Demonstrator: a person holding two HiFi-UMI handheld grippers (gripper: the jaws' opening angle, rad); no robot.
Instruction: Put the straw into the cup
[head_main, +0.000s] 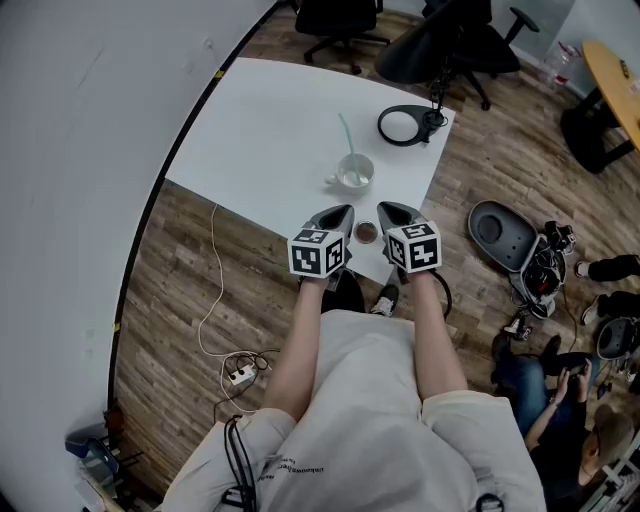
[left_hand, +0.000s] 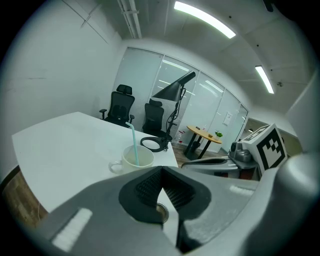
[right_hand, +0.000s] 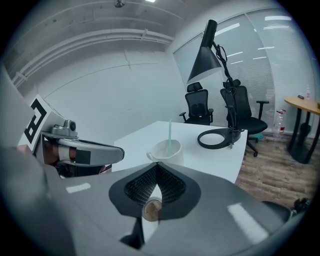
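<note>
- My forearms reach straight ahead, side by side; my left gripper (head_main: 338, 215) and right gripper (head_main: 390, 212) sit at the white table's (head_main: 270, 130) near edge, both with jaws pressed together on nothing
- The pale teal straw (head_main: 345, 132) leans inside the white handled cup (head_main: 355, 173), just beyond my tips
- A small round brown object (head_main: 366, 233) lies between the grippers; there is bare tabletop left of the cup, and a black ring-shaped lamp base (head_main: 382, 127) beyond it on the right

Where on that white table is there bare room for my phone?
The left half of the white table is bare, from its edge to the white mug holding the pale teal straw. The right side is crowded: black ring-shaped lamp base at the far corner, small brown round object near the front edge.
</note>
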